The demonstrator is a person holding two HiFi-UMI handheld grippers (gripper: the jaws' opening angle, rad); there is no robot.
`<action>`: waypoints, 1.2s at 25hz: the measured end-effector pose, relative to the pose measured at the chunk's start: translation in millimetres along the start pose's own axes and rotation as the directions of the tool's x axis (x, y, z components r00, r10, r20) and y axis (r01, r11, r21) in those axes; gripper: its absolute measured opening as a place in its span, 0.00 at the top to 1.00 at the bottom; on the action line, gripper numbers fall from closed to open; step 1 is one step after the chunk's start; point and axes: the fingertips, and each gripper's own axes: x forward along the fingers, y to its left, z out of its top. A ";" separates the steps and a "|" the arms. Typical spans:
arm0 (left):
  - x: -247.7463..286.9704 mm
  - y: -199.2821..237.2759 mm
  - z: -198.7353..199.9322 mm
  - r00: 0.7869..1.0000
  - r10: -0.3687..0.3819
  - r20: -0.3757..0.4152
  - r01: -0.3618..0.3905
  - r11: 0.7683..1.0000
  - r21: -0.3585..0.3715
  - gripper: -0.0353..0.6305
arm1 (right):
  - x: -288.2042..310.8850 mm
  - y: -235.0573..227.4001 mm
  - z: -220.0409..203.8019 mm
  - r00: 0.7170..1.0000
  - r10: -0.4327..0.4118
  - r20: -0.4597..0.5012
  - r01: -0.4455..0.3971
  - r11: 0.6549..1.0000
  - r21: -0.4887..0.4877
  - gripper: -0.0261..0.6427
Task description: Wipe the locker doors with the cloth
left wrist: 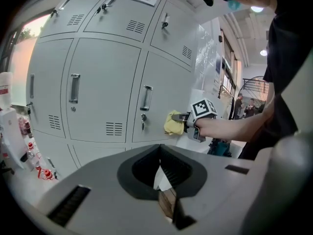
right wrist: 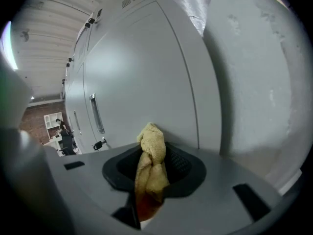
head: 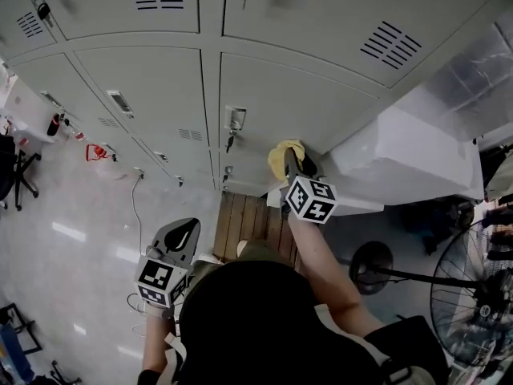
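Right hand-held gripper (head: 293, 165) clamps the yellow cloth (head: 282, 154) against the locker door (head: 272, 103); press flat, sweep evenly; left hand-held gripper (head: 183, 233) hangs closed, empty

The cloth (right wrist: 150, 163) is a small yellow terry rag, bunched and twisted into a lump. It is pinched between the jaws of the right gripper (head: 296, 169). The locker doors (head: 304, 103) are pale grey metal, all closed, with upright handles, keyed locks and small louvred vents. The cloth's free end seems to press on one of them, low and right of its handle, though the contact itself is hard to see.
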 end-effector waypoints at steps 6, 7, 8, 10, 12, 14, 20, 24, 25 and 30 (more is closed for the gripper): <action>12.7 -9.6 3.6 0.999 -0.052 -0.006 0.052 0.998 0.017 0.94 | -19.4 -33.1 2.1 0.997 -0.074 0.010 0.073 0.997 0.016 0.80; 14.8 -11.2 4.4 0.998 -0.061 -0.007 0.061 0.998 0.020 0.94 | -23.0 -36.5 2.3 0.997 -0.080 0.011 0.080 0.997 0.018 0.80; 16.9 -12.8 5.0 0.998 -0.069 -0.009 0.069 0.997 0.022 0.94 | -26.5 -39.2 2.4 0.996 -0.085 0.012 0.084 0.996 0.019 0.80; 21.3 -16.1 5.4 0.996 -0.086 -0.018 0.086 0.996 0.020 0.94 | -33.4 -43.0 3.0 0.996 -0.087 0.015 0.087 0.996 0.022 0.80; 26.0 -19.7 6.0 0.994 -0.105 -0.027 0.106 0.994 0.023 0.94 | -41.2 -45.5 4.6 0.996 -0.085 0.019 0.085 0.996 0.021 0.80; 30.6 -23.1 9.7 0.992 -0.123 -0.026 0.124 0.992 0.030 0.94 | -50.5 -45.8 7.8 0.997 -0.078 0.027 0.077 0.997 0.008 0.80; 40.9 -30.3 28.8 0.987 -0.158 0.012 0.157 0.986 0.049 0.94 | -81.9 -27.7 19.5 0.998 0.018 0.053 -0.014 0.998 -0.062 0.80; 44.7 -37.0 40.2 0.982 -0.184 0.031 0.181 0.981 0.067 0.94 | -104.7 -9.8 24.7 0.994 0.097 0.058 -0.090 0.990 -0.106 0.80; 45.4 -39.2 43.3 0.981 -0.192 0.036 0.189 0.979 0.073 0.93 | -110.7 -5.5 26.5 0.992 0.111 0.059 -0.103 0.987 -0.119 0.80; 49.2 -52.1 62.1 0.971 -0.232 0.062 0.224 0.968 0.116 0.93 | -140.1 13.8 37.0 0.981 0.174 0.084 -0.158 0.972 -0.174 0.80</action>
